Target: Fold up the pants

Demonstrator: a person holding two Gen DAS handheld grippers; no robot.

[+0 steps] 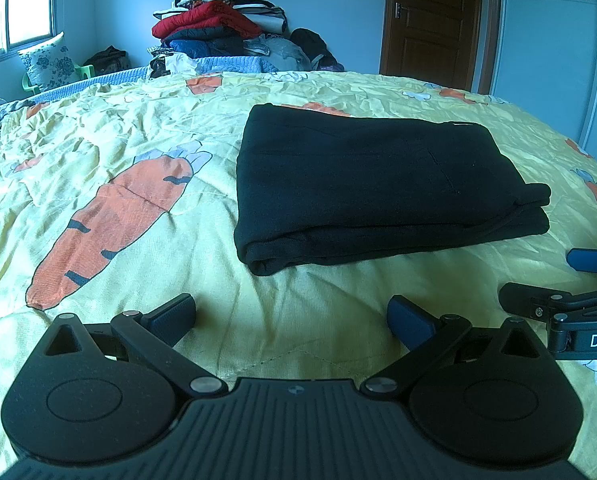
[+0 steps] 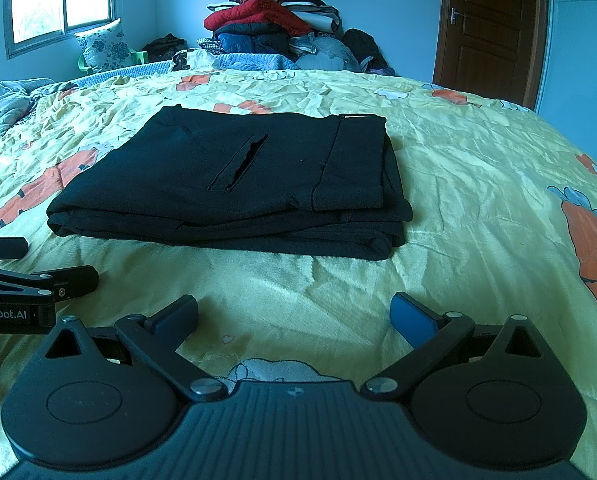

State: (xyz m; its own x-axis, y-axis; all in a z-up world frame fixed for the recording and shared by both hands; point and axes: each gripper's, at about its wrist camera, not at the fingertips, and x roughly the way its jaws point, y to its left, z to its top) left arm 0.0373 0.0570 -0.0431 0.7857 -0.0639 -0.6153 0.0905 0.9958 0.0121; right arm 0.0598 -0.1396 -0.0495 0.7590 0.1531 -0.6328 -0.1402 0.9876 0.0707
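Black pants [image 1: 378,184] lie folded into a thick rectangle on the yellow carrot-print bedspread [image 1: 138,128]; in the right wrist view the pants [image 2: 234,184] show a pocket slit on top. My left gripper [image 1: 292,320] rests low over the bedspread just short of the pants' near edge, open and holding nothing. My right gripper [image 2: 294,318] is likewise open and empty, a little back from the pants. Each gripper appears at the edge of the other's view: the right gripper [image 1: 546,280] and the left gripper [image 2: 50,262], side by side.
A tall pile of clothes and bedding [image 1: 218,28] is stacked at the far side of the bed. A floral pillow [image 1: 48,62] leans under the window at far left. A brown door [image 1: 434,20] stands at the back right. Rumpled bedding [image 2: 6,100] lies at the bed's left edge.
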